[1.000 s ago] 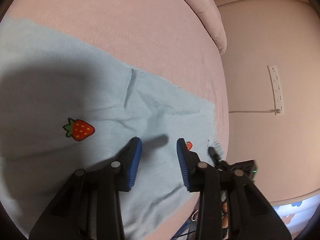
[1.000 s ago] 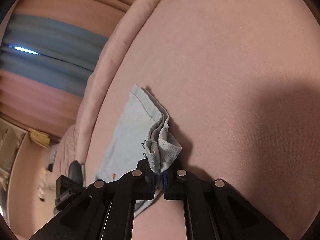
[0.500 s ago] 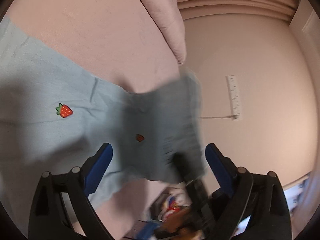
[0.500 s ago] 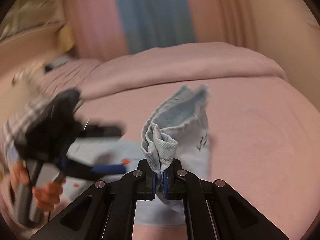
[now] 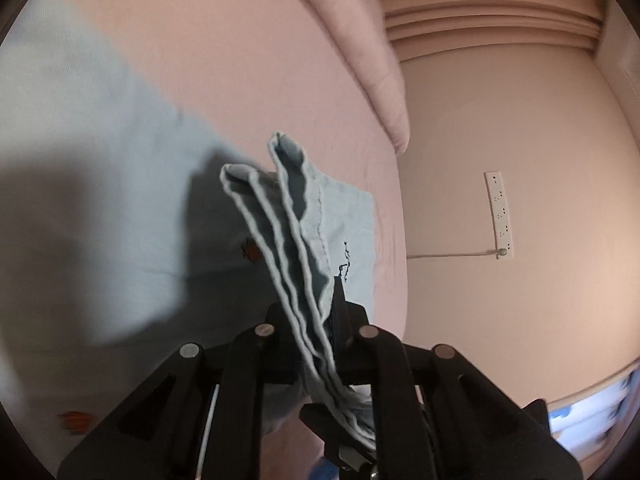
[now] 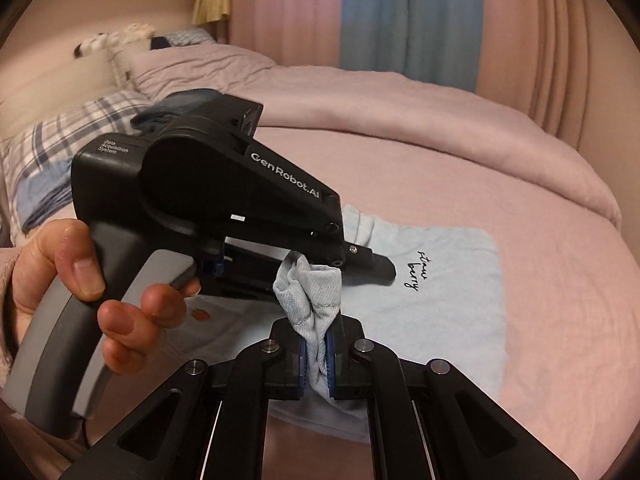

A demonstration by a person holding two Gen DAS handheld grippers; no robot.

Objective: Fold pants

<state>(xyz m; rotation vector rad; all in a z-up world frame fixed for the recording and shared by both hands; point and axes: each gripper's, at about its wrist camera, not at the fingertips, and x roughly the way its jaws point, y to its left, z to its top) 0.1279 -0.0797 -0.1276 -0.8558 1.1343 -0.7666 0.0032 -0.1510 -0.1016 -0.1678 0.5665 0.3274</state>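
Light blue pants (image 6: pixel 448 292) with strawberry prints and black lettering lie on the pink bed (image 6: pixel 480 184). My right gripper (image 6: pixel 316 354) is shut on a bunched edge of the pants, lifted off the bed. My left gripper (image 5: pixel 318 332) is shut on the same gathered edge; several hem layers (image 5: pixel 280 216) stick up between its fingers. In the right wrist view the left gripper (image 6: pixel 360 262), held by a hand (image 6: pixel 100 280), pinches the fabric just above my right gripper. The rest of the pants (image 5: pixel 80 200) lies flat on the bed.
A pink duvet (image 6: pixel 400 112) is rolled along the bed's far side. Plaid pillows (image 6: pixel 60 148) lie at the left. A wall with a power strip (image 5: pixel 498 212) stands right of the bed edge. Curtains (image 6: pixel 408 12) hang behind.
My left gripper was open over the flat pants and is now shut on the bunched edge. My right gripper has lifted that edge and carried it over to the left gripper.
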